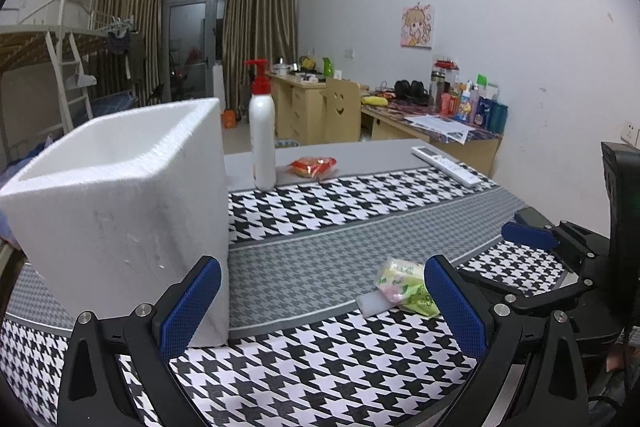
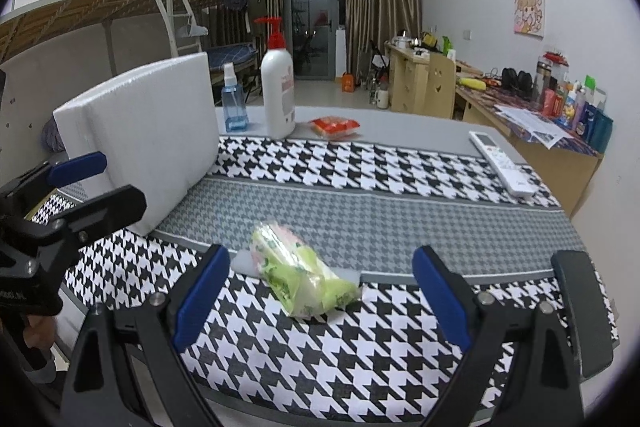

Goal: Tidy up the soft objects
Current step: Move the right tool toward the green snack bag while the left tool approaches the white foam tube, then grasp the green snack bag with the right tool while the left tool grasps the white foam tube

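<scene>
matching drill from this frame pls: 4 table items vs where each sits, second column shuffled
Items
1. foam box
2. green tissue pack
3. remote control
4. red snack packet

Places
A. right edge of the table, lying flat
B. far side, just right of the white pump bottle
C. left side of the table, beside the left gripper
D. near side, in front of the open right gripper, on a small white foam piece

Pairs: 1-C, 2-D, 3-A, 4-B
</scene>
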`<state>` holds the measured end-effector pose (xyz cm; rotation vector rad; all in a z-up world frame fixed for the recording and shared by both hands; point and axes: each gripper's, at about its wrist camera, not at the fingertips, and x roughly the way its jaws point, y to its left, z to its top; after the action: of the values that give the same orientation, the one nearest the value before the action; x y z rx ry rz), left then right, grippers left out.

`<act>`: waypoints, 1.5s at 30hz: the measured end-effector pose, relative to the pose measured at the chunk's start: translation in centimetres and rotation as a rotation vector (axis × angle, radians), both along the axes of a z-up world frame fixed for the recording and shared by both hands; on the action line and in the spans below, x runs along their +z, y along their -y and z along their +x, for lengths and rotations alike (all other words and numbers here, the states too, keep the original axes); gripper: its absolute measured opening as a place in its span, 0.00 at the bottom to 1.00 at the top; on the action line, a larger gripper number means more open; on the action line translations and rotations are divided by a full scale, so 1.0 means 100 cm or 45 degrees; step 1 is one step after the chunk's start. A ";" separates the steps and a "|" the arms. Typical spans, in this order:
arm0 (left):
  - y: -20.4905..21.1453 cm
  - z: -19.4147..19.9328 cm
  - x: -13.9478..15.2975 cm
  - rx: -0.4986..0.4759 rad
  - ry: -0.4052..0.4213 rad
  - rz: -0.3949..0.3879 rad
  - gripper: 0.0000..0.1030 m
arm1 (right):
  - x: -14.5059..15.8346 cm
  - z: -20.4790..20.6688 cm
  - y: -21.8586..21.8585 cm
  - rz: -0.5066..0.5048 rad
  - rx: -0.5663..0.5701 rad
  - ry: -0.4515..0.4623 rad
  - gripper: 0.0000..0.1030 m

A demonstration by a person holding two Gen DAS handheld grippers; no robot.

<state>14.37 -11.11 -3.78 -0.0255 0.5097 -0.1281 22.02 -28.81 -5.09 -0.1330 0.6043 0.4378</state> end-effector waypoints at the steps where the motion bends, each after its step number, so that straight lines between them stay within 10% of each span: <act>1: 0.001 0.000 -0.001 -0.005 -0.005 -0.002 0.99 | -0.002 0.001 0.000 -0.003 -0.002 -0.010 0.92; 19: -0.001 0.018 -0.015 0.042 -0.101 0.016 0.99 | -0.019 0.016 -0.013 -0.067 0.069 -0.087 0.91; 45: 0.006 0.040 -0.028 0.031 -0.175 0.035 0.99 | -0.046 0.034 -0.023 -0.126 0.179 -0.216 0.52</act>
<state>18.35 -11.71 -6.57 -0.0134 0.6481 -0.0961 25.41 -26.47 -9.65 -0.2354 0.7869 0.5592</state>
